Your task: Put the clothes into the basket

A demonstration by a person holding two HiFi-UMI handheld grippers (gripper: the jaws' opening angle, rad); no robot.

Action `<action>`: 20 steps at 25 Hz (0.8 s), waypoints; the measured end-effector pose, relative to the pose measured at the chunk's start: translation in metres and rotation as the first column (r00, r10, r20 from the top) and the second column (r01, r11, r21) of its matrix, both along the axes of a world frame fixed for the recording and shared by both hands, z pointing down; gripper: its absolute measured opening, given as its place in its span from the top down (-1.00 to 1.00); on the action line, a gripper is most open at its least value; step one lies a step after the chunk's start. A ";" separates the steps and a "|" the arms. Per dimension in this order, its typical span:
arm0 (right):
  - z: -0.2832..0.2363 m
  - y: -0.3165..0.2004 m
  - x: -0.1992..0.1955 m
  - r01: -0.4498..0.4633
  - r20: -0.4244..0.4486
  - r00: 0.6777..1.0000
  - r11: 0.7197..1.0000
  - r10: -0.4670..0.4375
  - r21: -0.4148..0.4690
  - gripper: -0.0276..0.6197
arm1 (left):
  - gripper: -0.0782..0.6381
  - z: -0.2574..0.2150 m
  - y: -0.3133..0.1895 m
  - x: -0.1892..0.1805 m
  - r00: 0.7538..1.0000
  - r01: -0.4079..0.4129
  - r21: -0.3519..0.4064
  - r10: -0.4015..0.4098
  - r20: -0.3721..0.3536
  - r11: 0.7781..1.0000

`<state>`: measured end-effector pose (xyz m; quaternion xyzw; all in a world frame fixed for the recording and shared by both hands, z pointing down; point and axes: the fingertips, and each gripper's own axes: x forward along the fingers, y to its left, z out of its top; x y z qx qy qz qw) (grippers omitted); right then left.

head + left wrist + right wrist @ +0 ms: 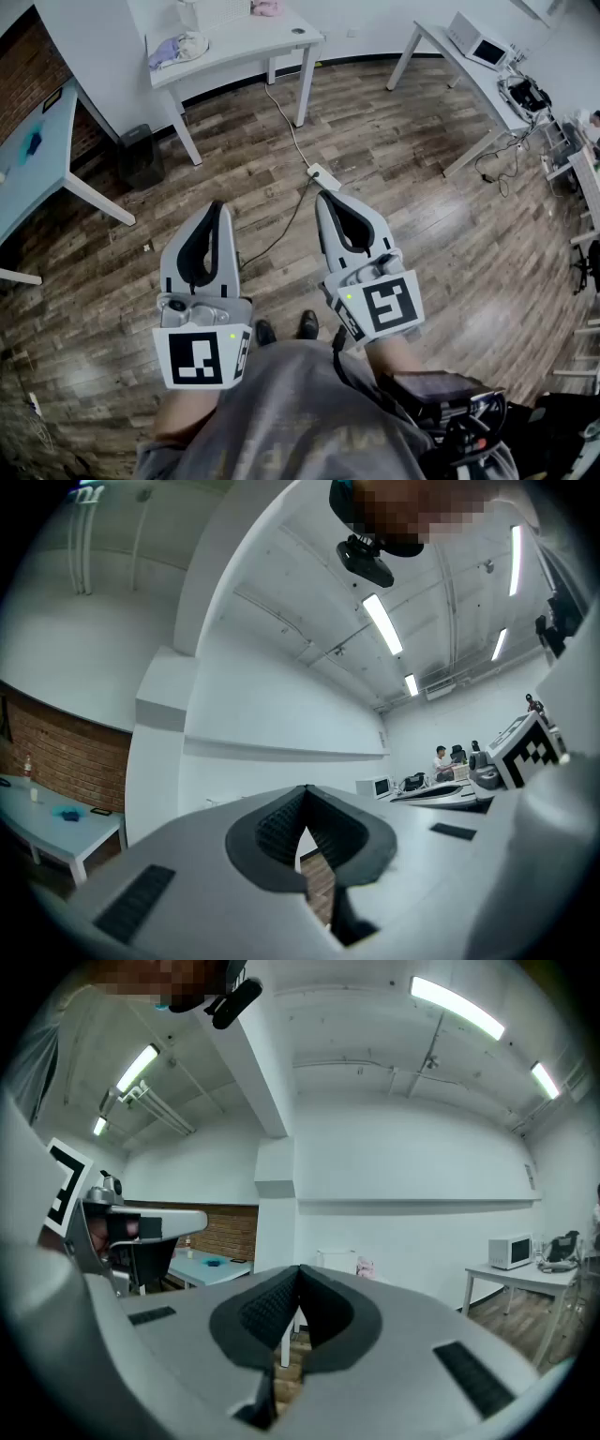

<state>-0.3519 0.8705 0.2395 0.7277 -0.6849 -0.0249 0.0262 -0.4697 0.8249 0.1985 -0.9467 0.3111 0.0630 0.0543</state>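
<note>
The clothes lie on a white table (253, 42) at the far side of the room: a purple and white heap (174, 49) at its left end and a pink piece (265, 7) at its back edge. A white basket (208, 11) stands between them, cut off by the top of the head view. I hold both grippers side by side over the wooden floor, far short of that table. My left gripper (217, 208) (305, 796) is shut with nothing in it. My right gripper (326, 199) (298, 1275) is shut and empty too. The pink piece (365, 1267) shows small past the right jaws.
A power strip (323, 175) and its cable lie on the floor just ahead of the grippers. A black bin (141, 155) stands by the wall at left, beside a light blue table (42, 155). A microwave (478, 39) sits on a white desk at right, with cables below.
</note>
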 end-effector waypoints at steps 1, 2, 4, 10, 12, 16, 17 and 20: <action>0.000 0.000 -0.003 0.000 -0.001 1.000 1.000 0.000 0.000 0.89 | 0.76 0.001 -0.001 -0.003 1.000 0.001 -0.006 -0.001 0.001 1.000; 0.000 -0.001 -0.005 0.000 -0.002 1.000 1.000 0.000 -0.001 0.89 | 0.76 0.002 -0.001 -0.006 1.000 0.002 -0.012 -0.002 0.001 1.000; 0.001 -0.001 -0.010 -0.001 0.002 1.000 1.000 0.001 -0.003 0.89 | 0.76 0.003 -0.002 -0.012 1.000 0.000 -0.011 0.000 -0.001 1.000; 0.009 -0.007 -0.023 -0.011 0.018 1.000 1.000 0.011 -0.010 0.89 | 0.76 0.010 -0.009 -0.032 1.000 -0.005 -0.013 0.005 -0.009 1.000; 0.015 -0.012 -0.027 -0.016 0.018 1.000 1.000 0.017 -0.021 0.89 | 0.76 0.015 -0.015 -0.039 1.000 -0.004 -0.026 0.004 -0.008 1.000; 0.021 -0.021 -0.037 -0.024 0.023 0.999 0.999 0.025 -0.027 0.89 | 0.76 0.024 -0.029 -0.057 1.000 0.012 -0.051 -0.012 -0.014 0.999; 0.024 -0.023 -0.038 -0.028 0.022 0.999 0.999 0.029 -0.037 0.89 | 0.76 0.026 -0.032 -0.061 1.000 0.016 -0.059 -0.017 -0.015 0.998; 0.033 -0.026 -0.035 -0.041 0.027 0.999 0.996 0.043 -0.074 0.89 | 0.76 0.035 -0.039 -0.064 1.000 0.022 -0.084 -0.023 -0.017 0.996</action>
